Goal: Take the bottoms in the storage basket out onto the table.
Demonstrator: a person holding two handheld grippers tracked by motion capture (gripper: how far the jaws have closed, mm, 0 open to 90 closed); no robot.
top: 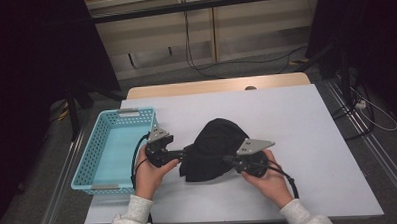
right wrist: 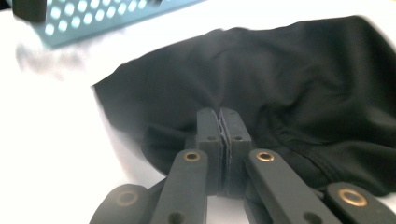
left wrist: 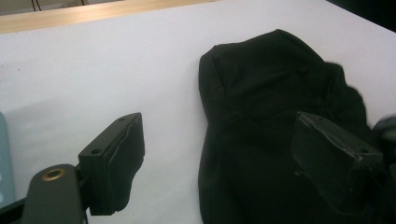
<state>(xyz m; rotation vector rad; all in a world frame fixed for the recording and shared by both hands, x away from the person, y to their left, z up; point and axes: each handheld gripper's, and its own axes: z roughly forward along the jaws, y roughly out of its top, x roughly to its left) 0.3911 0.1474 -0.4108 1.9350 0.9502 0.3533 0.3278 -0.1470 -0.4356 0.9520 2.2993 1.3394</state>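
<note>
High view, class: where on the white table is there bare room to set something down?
Bare patches: the far strip behind the crumpled black cloth, the wide right side, and the inside of the perforated light-blue plastic basket. Crowded: the near middle, with both claws at the cloth.

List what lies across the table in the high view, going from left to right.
Blue basket → left claw → black cloth → right claw, shut on the cloth's right side → bare white table top.
</note>
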